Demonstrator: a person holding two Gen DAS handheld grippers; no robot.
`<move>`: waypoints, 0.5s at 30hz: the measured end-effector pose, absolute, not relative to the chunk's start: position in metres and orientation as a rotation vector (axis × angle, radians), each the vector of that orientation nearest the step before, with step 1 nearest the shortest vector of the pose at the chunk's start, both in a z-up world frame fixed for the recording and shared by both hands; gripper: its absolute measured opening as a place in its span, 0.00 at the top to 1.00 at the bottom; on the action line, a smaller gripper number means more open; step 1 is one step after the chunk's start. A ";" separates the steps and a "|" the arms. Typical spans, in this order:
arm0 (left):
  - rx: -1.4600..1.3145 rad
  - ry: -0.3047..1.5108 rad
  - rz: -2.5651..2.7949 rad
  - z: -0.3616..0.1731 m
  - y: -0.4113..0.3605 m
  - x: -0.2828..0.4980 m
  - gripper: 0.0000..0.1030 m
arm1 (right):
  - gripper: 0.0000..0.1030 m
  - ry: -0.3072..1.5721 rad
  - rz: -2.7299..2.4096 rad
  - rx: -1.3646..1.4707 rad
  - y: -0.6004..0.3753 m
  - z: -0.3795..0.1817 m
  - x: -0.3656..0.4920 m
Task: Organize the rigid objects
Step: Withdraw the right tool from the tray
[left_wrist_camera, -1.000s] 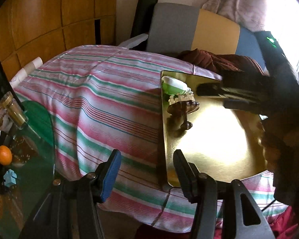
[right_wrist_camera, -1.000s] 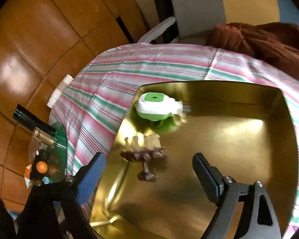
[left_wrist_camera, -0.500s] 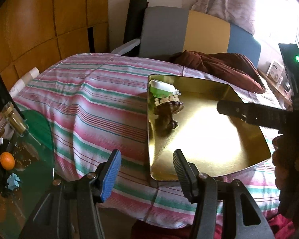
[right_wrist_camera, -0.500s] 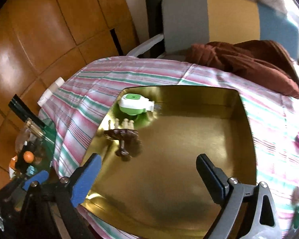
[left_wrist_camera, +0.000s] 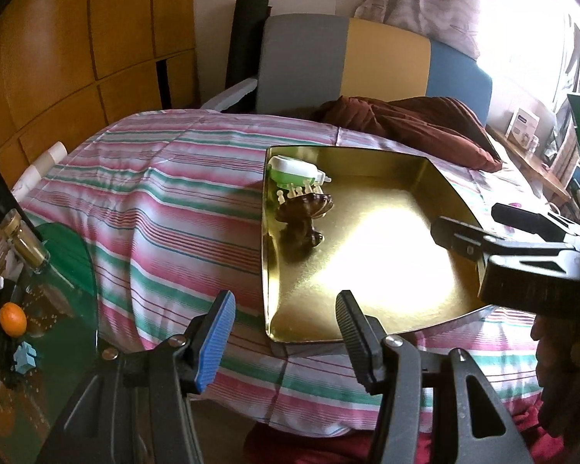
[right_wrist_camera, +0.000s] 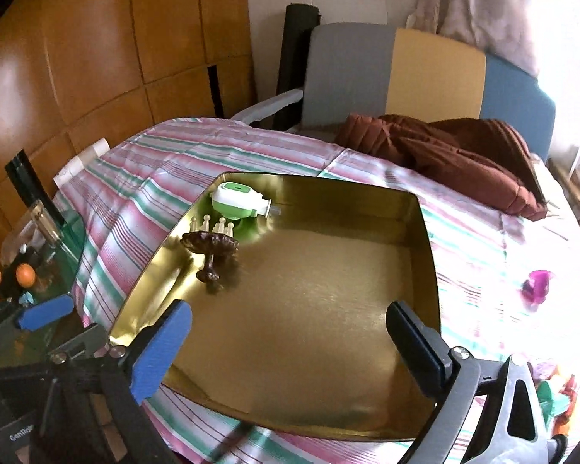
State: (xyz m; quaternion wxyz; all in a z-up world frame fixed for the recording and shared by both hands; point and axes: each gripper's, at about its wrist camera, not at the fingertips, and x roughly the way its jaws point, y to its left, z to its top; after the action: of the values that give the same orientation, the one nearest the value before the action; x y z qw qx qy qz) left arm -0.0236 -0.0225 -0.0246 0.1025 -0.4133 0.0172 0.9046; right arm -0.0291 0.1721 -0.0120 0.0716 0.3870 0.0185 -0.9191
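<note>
Right wrist: gold tray (right_wrist_camera: 328,309) on striped bedspread (right_wrist_camera: 154,170); wood-panel wall (right_wrist_camera: 96,50) behind; both claws apart, holding nothing.

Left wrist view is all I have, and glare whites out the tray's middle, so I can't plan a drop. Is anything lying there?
Observer: No. In the right wrist view the gold tray is bare there; the green-white plug-in and brown pedestal dish sit near its far left corner.
Operator: Is the right gripper carrying anything?
Observer: No, the right gripper is open, with nothing between its pads.
Operator: Anything left outside the tray?
Observer: Colourful small items lie on the bedspread, right of the tray.
</note>
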 end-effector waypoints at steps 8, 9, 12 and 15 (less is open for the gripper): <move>-1.210 0.064 2.669 -0.023 -0.017 -0.020 0.47 | 0.00 0.092 -2.786 1.130 0.171 -0.008 -0.018; -1.208 0.067 2.669 -0.023 -0.017 -0.019 0.47 | 0.00 0.094 -2.790 1.127 0.171 -0.007 -0.017; -1.203 0.078 2.668 -0.022 -0.015 -0.019 0.47 | 0.00 0.118 -2.811 1.109 0.174 -0.004 -0.012; -1.204 0.083 2.663 -0.022 -0.013 -0.018 0.47 | 0.00 0.138 -2.828 1.100 0.178 -0.002 -0.008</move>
State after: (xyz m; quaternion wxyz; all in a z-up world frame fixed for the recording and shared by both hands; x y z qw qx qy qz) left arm -0.0179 -0.0126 -0.0221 0.1088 -0.4093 0.0283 0.9054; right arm -0.0078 0.1777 -0.0019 0.0522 0.3615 0.0453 -0.9298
